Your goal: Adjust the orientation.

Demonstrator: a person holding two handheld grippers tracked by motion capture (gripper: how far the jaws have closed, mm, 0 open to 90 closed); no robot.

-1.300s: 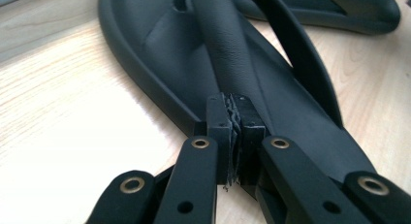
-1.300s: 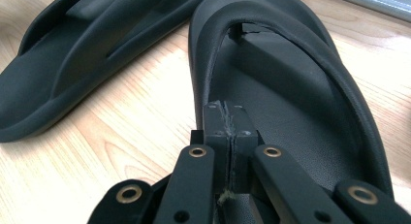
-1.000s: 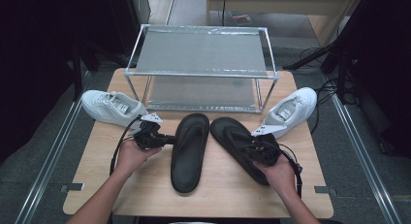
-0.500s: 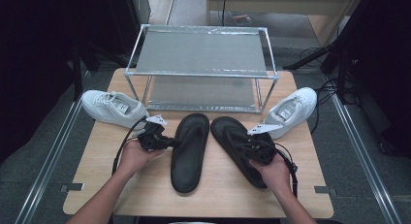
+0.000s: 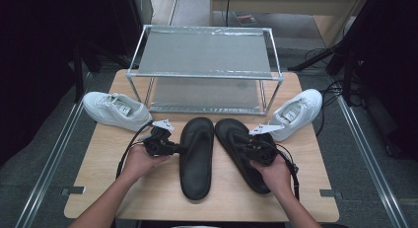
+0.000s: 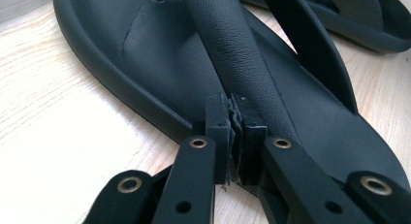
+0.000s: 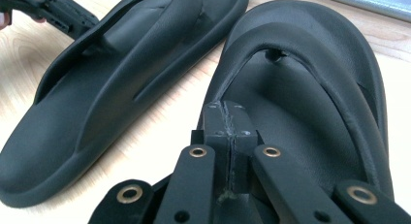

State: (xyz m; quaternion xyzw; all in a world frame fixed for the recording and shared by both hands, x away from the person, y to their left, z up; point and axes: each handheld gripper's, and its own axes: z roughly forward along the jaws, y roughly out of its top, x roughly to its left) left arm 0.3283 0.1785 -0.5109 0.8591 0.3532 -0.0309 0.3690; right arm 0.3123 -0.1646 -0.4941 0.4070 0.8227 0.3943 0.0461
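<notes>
Two black flip-flops lie side by side on the wooden table. My left gripper comes in from the left of the left flip-flop. Its jaws are shut on the near arm of that sandal's strap, close to where it meets the sole. My right gripper lies over the right flip-flop. Its jaws are pressed together on the left arm of that strap. The right hand hides this sandal's heel half in the high view.
A white sneaker sits at the table's left edge and another at the right. A two-tier metal shoe rack stands at the back of the table. Cables trail from both grippers.
The right gripper has edged slightly left over its flip-flop. The left hand and both sandals have stayed where they were.
</notes>
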